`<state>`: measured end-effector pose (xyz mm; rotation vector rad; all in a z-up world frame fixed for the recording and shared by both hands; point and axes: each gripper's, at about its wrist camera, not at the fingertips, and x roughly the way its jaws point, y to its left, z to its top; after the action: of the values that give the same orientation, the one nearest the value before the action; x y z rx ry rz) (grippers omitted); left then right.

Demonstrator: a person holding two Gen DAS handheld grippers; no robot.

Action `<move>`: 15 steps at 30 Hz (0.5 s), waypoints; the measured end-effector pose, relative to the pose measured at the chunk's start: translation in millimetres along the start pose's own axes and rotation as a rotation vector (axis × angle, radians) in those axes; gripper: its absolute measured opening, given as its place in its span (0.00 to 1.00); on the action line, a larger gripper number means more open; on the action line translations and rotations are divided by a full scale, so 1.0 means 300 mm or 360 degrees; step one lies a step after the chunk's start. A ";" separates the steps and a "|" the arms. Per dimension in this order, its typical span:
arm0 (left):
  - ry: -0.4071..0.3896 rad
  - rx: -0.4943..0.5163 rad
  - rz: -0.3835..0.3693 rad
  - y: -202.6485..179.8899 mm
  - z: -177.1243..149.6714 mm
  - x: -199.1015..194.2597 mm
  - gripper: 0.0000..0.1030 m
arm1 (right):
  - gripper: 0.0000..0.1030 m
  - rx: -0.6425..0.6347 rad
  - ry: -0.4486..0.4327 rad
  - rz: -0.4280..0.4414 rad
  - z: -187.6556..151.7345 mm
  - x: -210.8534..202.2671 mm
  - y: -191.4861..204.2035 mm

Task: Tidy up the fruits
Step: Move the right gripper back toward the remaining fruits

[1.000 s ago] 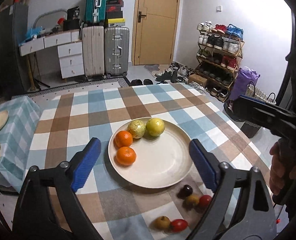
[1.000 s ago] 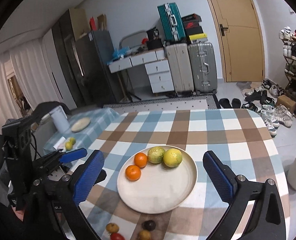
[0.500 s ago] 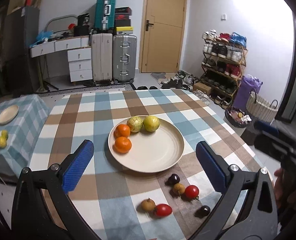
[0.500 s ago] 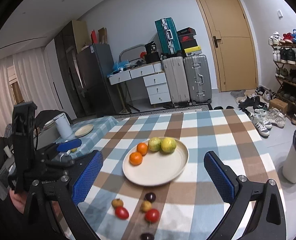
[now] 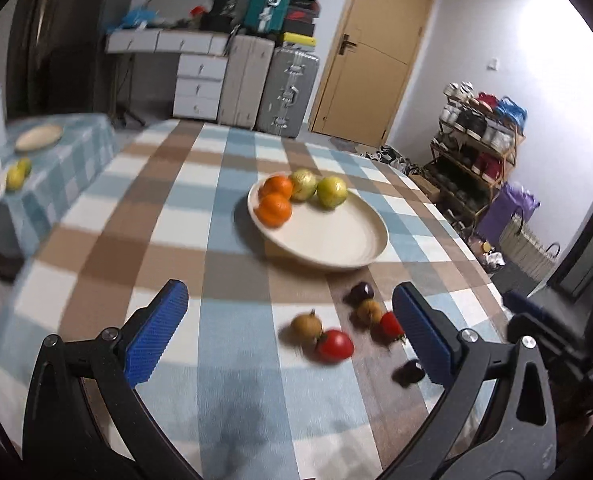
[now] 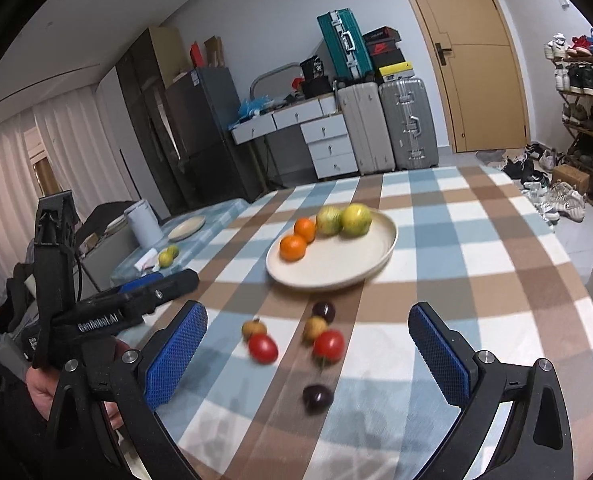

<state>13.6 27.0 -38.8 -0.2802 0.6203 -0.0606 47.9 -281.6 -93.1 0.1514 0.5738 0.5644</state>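
Note:
A cream plate [image 5: 336,240] [image 6: 360,264] on the checked table holds two oranges [image 5: 274,210] [image 6: 294,248] and two yellow-green citrus fruits [image 5: 331,192] [image 6: 354,220]. In front of the plate lie several small loose fruits: red tomatoes [image 5: 335,345] [image 6: 328,344], brownish fruits [image 5: 306,325] [image 6: 253,328] and dark plums [image 5: 359,292] [image 6: 317,397]. My left gripper [image 5: 290,336] is open and empty above the near table. My right gripper [image 6: 308,352] is open and empty, above the loose fruits.
A side table [image 5: 76,148] at the left carries a plate [image 5: 38,138], small yellow fruits [image 5: 16,172] and a white jug [image 6: 142,224]. Suitcases [image 5: 268,88], drawers and a door stand behind. A shoe rack [image 5: 476,148] is at the right.
Both grippers have pulled back and lowered toward the near table edge. The plate looks farther off and more of the loose fruits show. Both stay open.

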 end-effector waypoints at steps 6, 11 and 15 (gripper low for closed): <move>0.0091 -0.0026 0.0011 0.023 -0.069 0.040 0.99 | 1.00 0.0016 0.0110 0.0023 -0.081 0.052 0.004; 0.0136 -0.0038 0.0016 0.030 -0.088 0.078 0.99 | 1.00 0.0049 0.0185 0.0043 -0.141 0.088 -0.008; 0.0155 -0.0026 0.0012 0.024 -0.102 0.099 0.99 | 0.94 0.0065 0.0215 0.0036 -0.168 0.109 -0.014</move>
<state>19.9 22.3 -81.4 -0.2916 0.7189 -0.0621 44.8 -268.3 -151.8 0.1597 0.7157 0.5881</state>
